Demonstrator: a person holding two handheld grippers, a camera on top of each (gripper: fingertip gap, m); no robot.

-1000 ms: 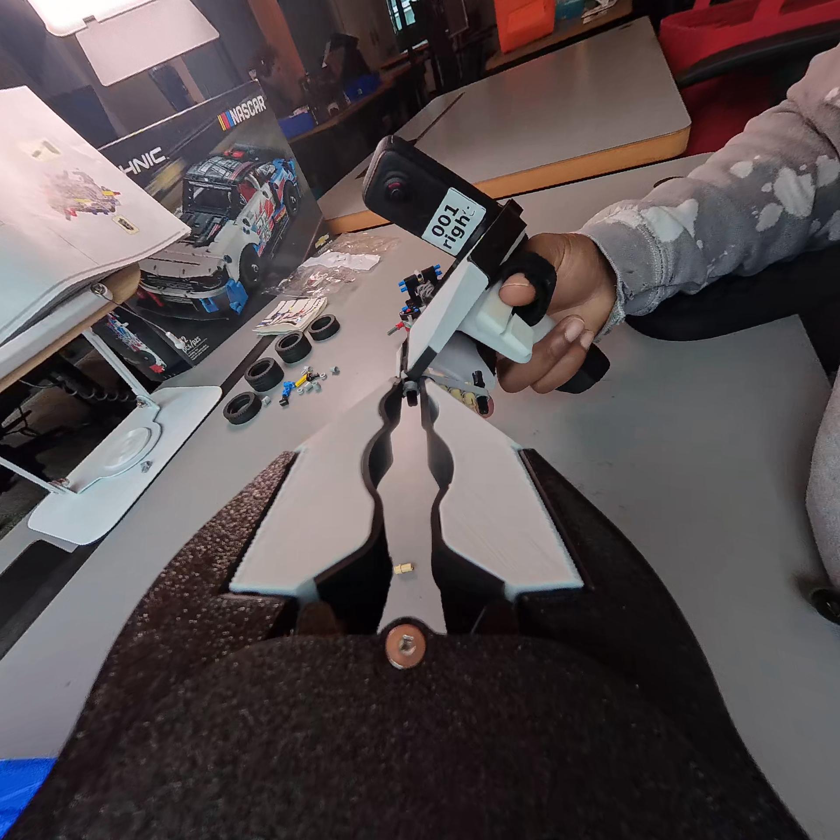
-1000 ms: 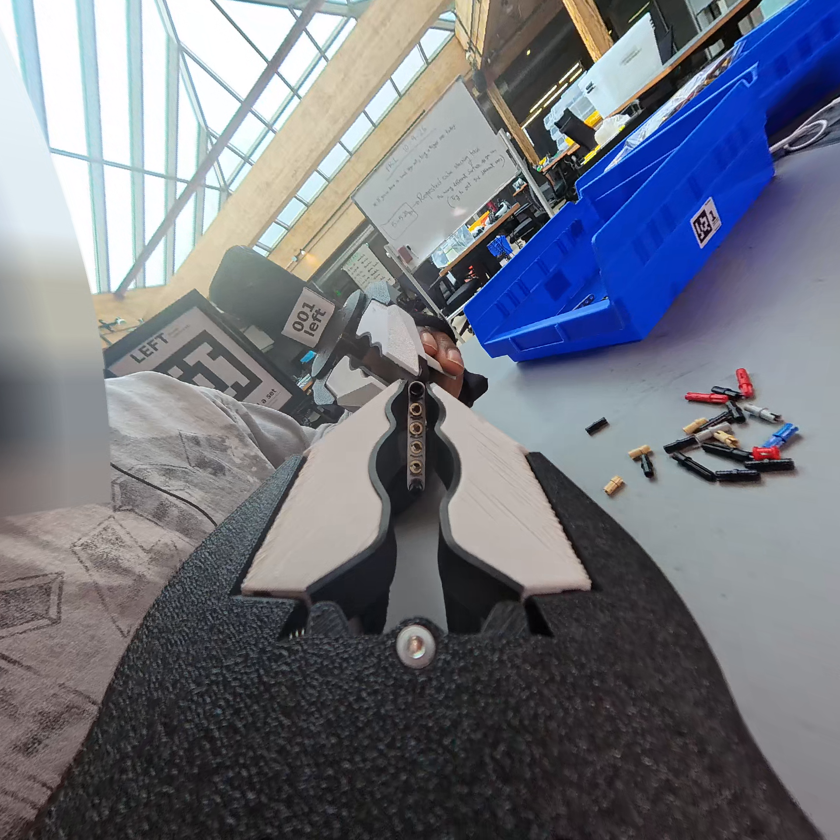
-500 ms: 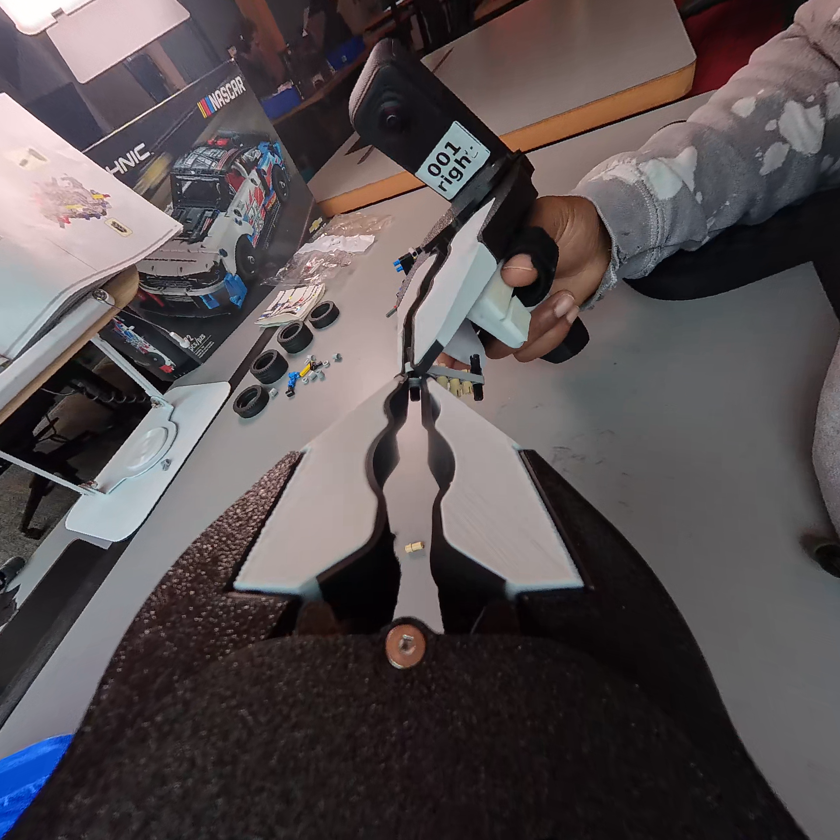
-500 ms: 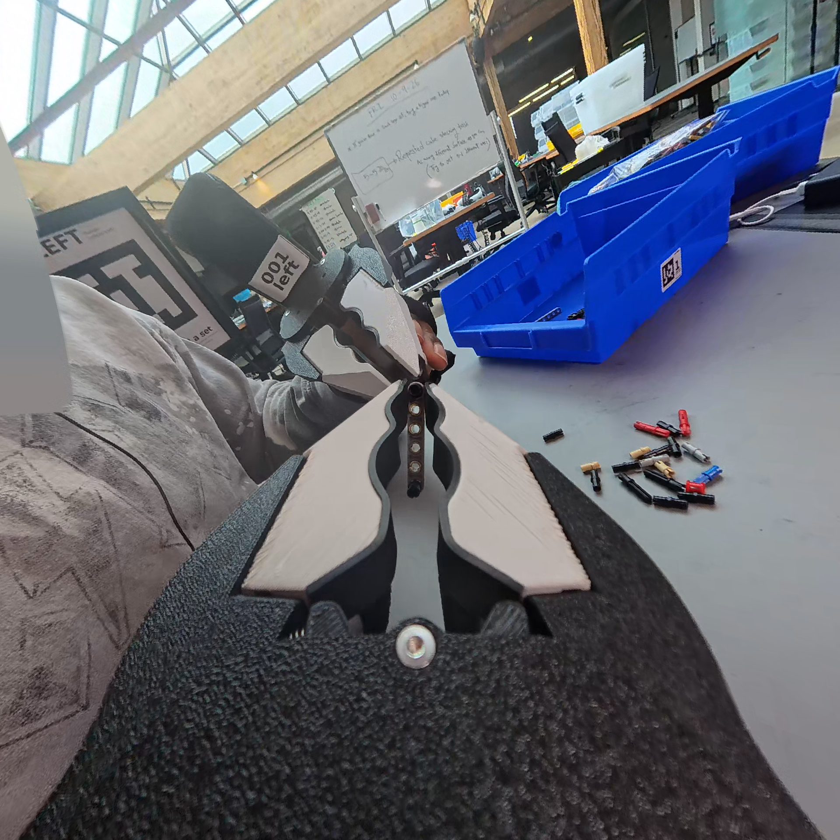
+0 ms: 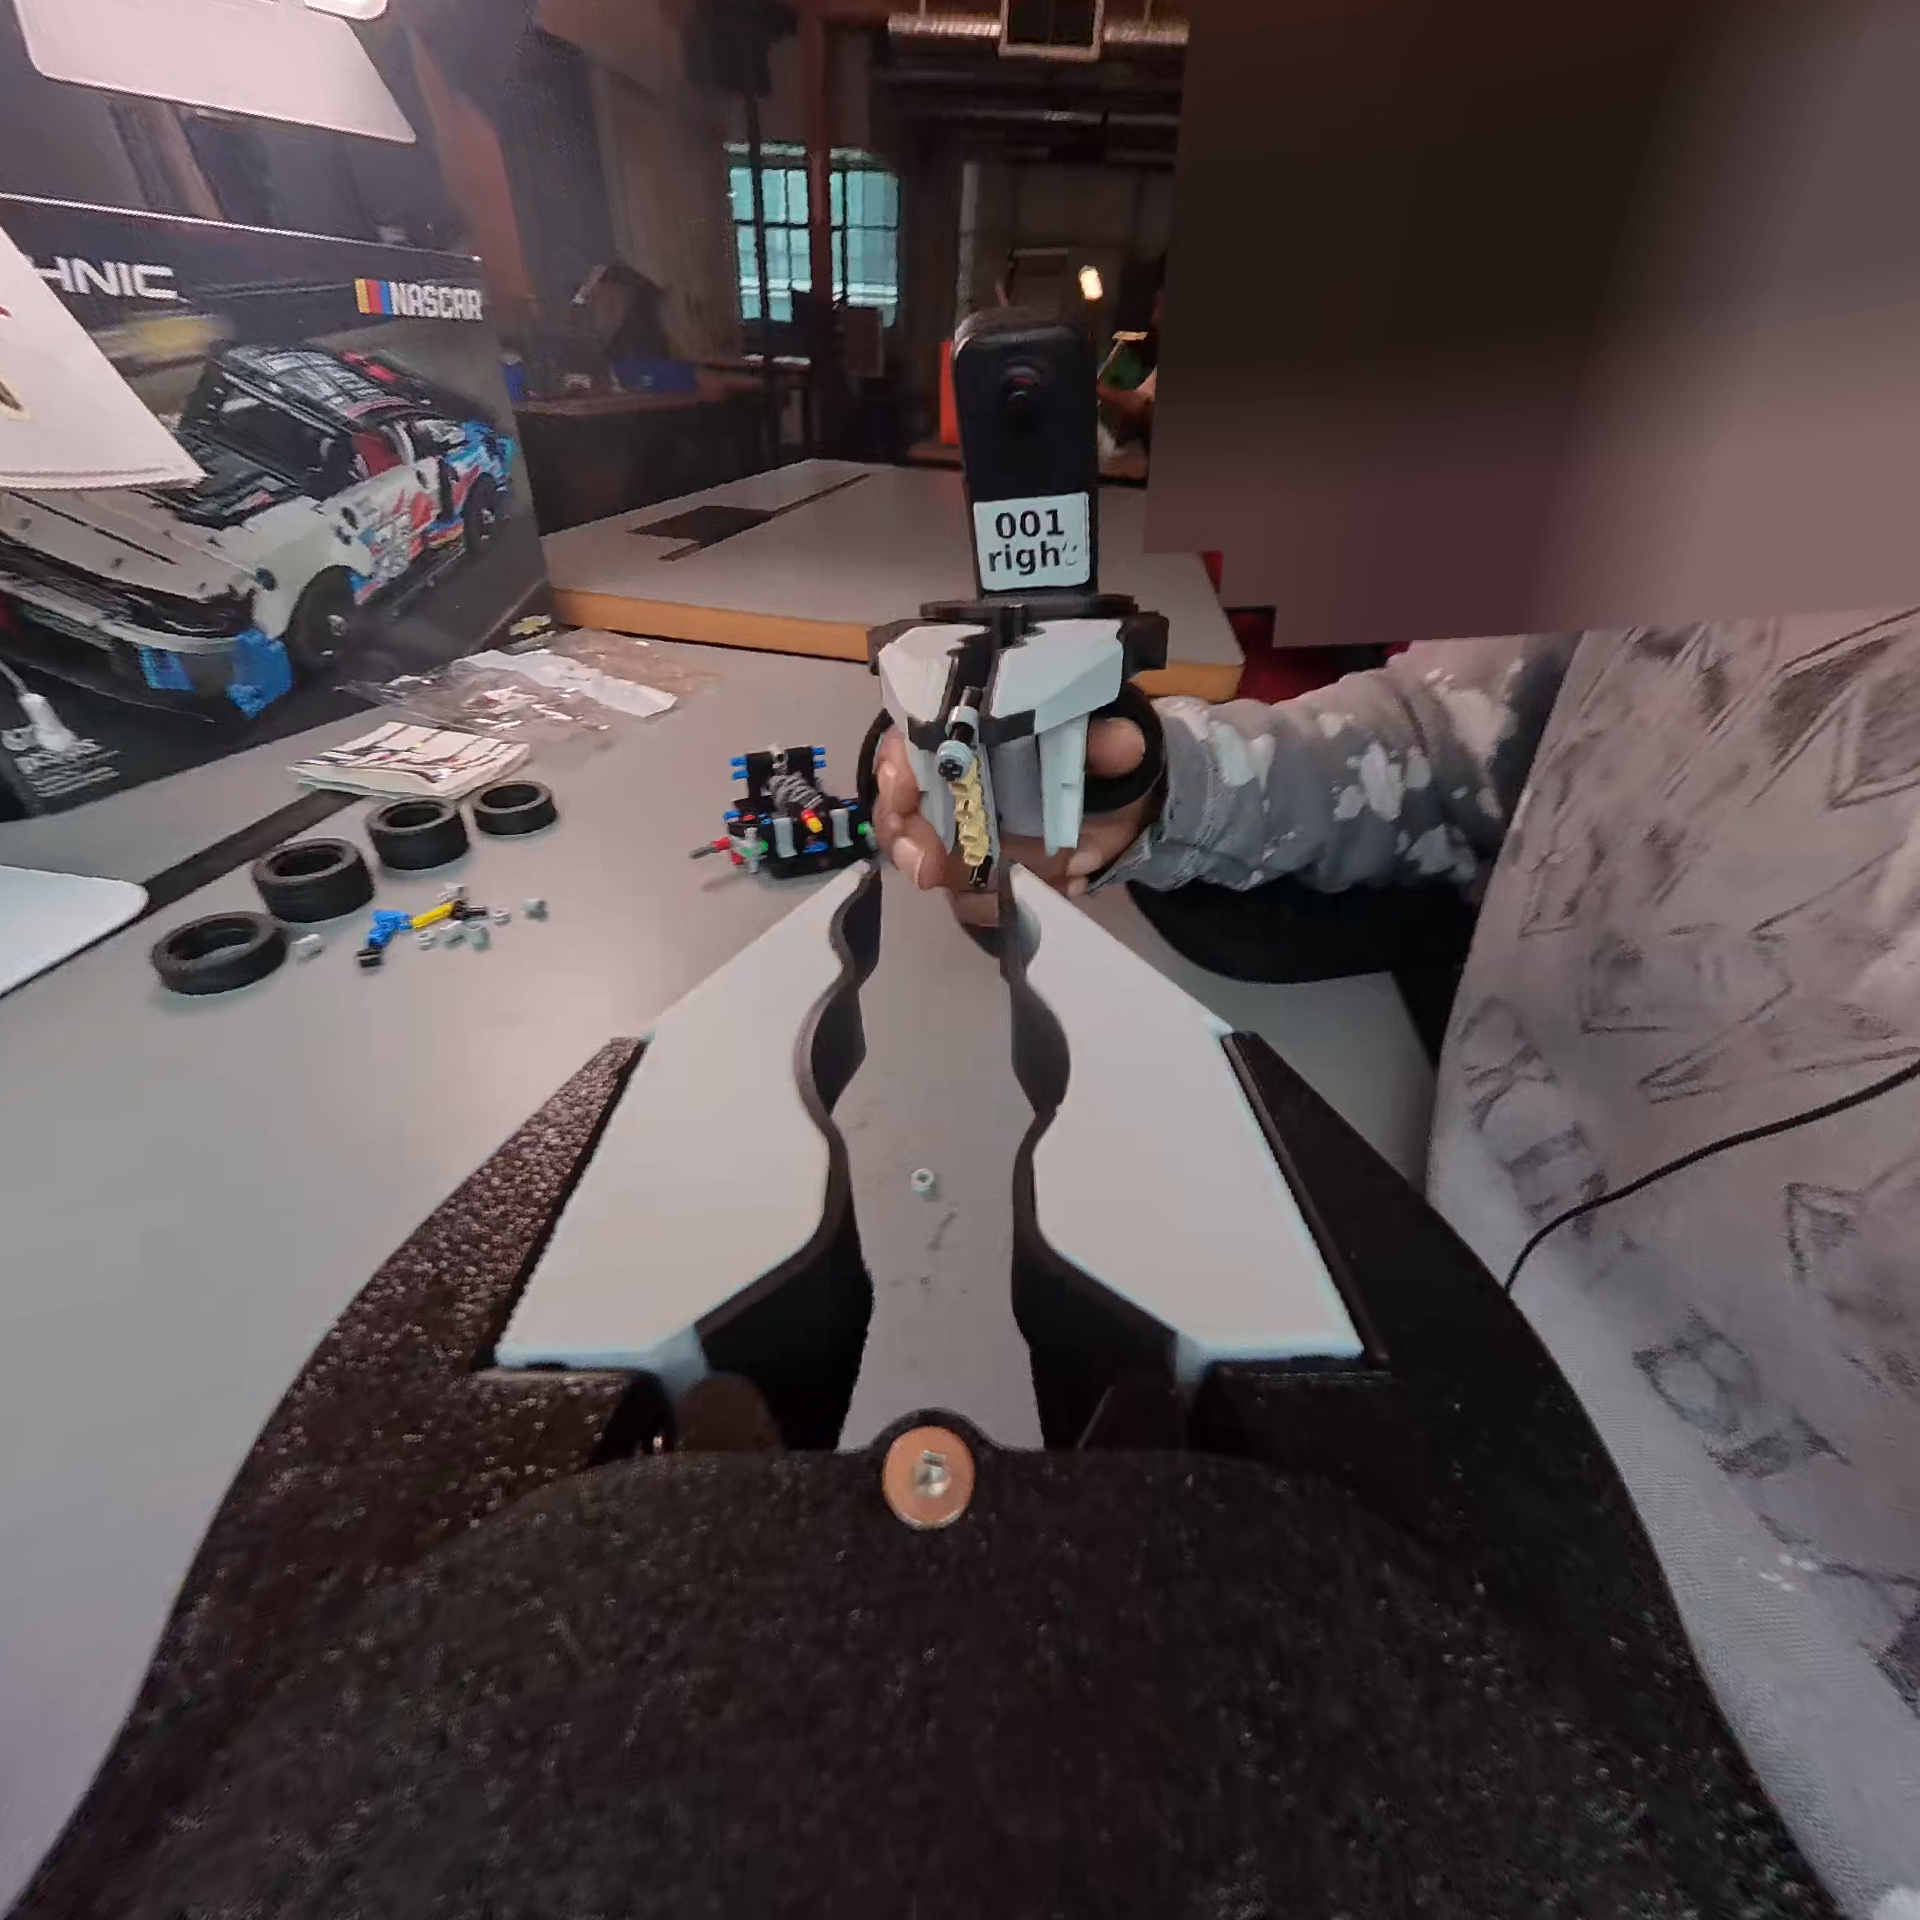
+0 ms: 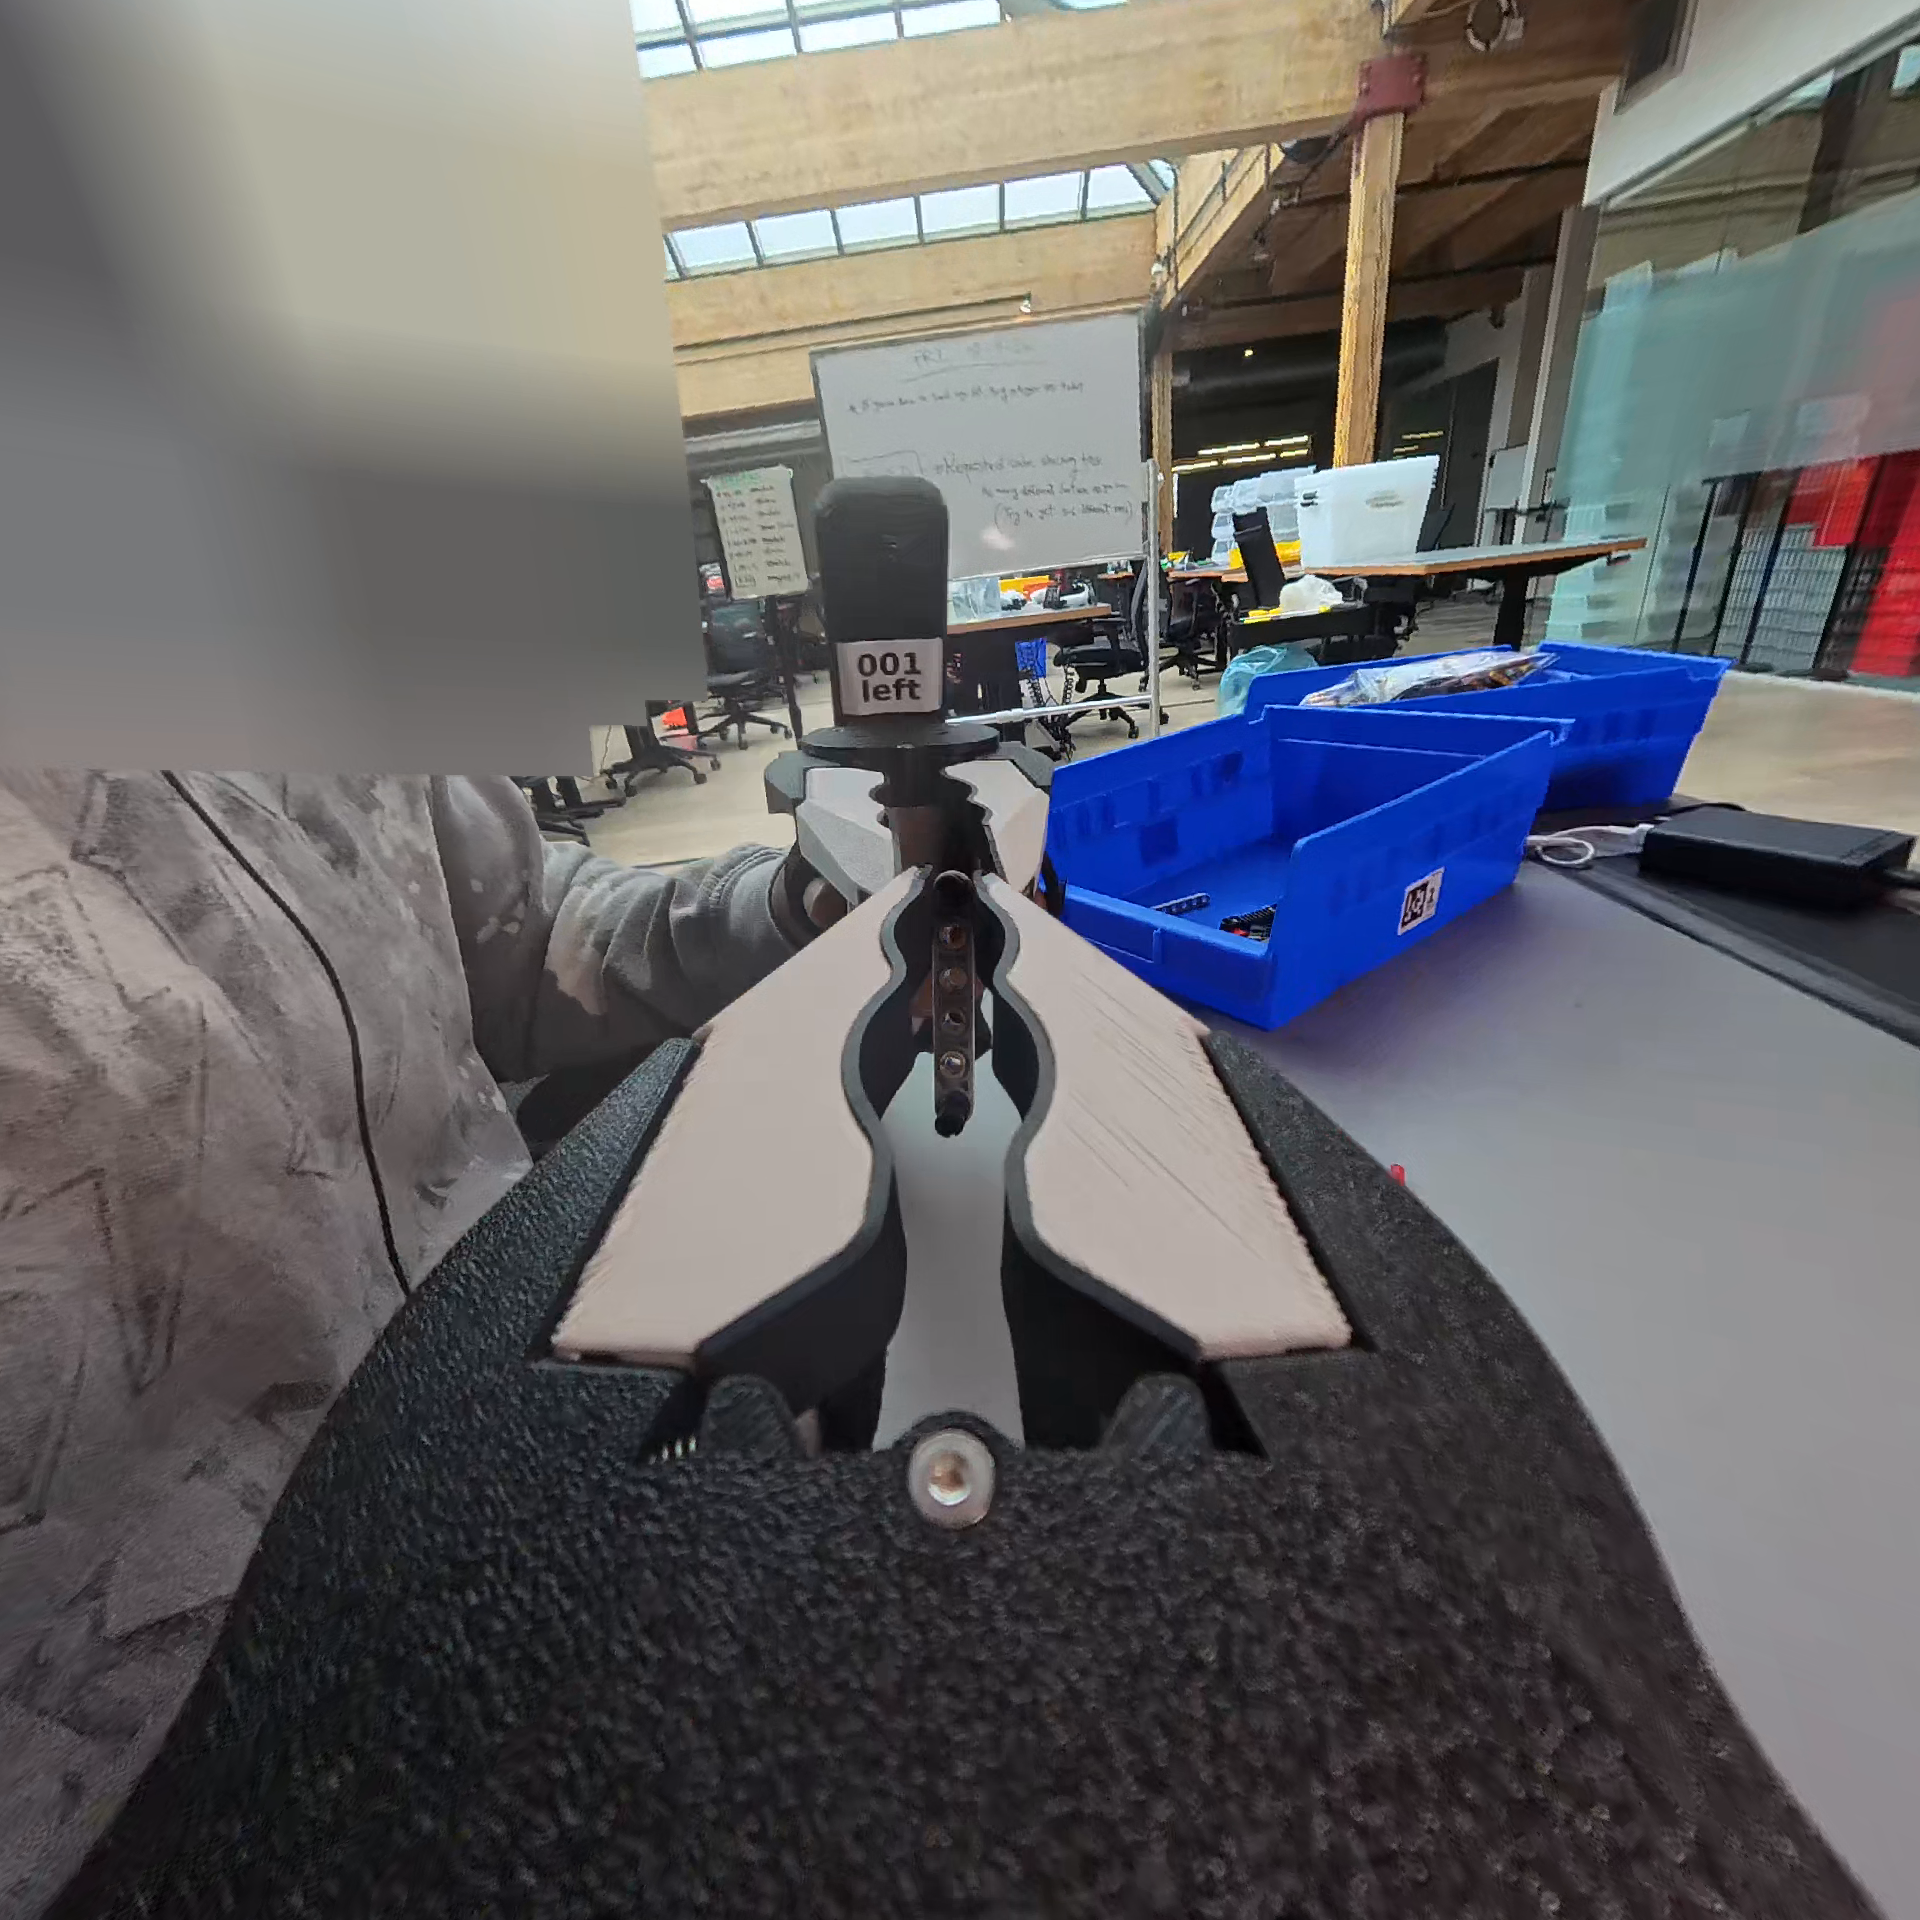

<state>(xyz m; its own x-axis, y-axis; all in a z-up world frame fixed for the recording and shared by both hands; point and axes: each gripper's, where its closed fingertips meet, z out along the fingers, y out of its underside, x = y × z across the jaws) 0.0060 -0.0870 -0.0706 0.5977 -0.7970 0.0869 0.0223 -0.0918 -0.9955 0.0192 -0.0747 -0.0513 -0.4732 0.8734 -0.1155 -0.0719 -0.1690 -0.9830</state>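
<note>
Grey table (image 5: 312,1143) in an open workshop, whiteboard (image 6: 982,447) and desks behind. Right gripper (image 6: 951,883) has its jaws closed narrow on a dark perforated beam (image 6: 951,1003), which runs back along the slot between the fingers; from the left wrist view the same beam (image 5: 971,805) shows tan pins down its side and a grey connector on the top end. Left gripper (image 5: 940,883) faces it nose to nose, jaws parted with nothing between them, tips just below the beam. A small grey bushing (image 5: 921,1179) lies on the table under the left fingers. Near blue bin (image 6: 1299,873) holds only a few small dark pieces on its floor; the far blue bin (image 6: 1621,717) holds a clear bag of parts. Left side of the table: four black tyres (image 5: 312,878), a scatter of small pins (image 5: 436,920), a part-built chassis (image 5: 790,810), a booklet (image 5: 410,758) and the set's box (image 5: 260,499) standing upright.
</note>
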